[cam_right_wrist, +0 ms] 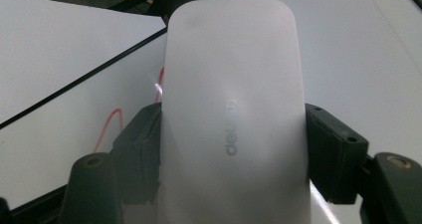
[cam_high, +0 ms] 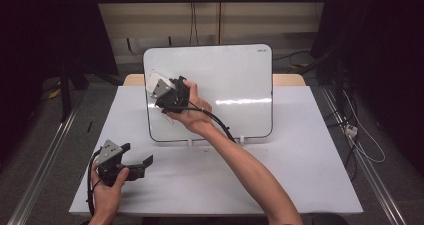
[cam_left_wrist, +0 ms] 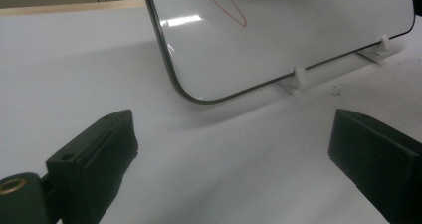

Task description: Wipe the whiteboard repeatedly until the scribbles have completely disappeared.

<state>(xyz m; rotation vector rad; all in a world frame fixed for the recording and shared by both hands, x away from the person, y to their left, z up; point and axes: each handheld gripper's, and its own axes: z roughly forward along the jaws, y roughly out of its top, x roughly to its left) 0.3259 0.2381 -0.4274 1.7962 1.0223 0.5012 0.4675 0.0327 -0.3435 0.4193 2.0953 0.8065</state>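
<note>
Step in hand: wiping the whiteboard. My right gripper has the whiteboard eraser clamped and held up at the board's upper left area. In the right gripper view the jaws are closed onto both long sides of the eraser, its pale plastic back with a faint brand mark facing the camera, felt side toward the board. Can't tell for sure if the felt is pressed on the surface or just off it; looks very near.

Red marker line shows on the board just left of the eraser, and more red scribble shows high on the board in the left gripper view. So erasing isn't done, I'd judge it midway at best.

Next move, my guess: press the eraser flat and sweep across the red strokes, keeping the grip firm so the eraser doesn't twist out. The board stands tilted on small white clip feet, so hard pushing could tip or slide it.

My left gripper rests low at the near left of the white table, well apart from the board, jaws spread wide, nothing between them. It could go steady the board's lower edge if needed.
</note>
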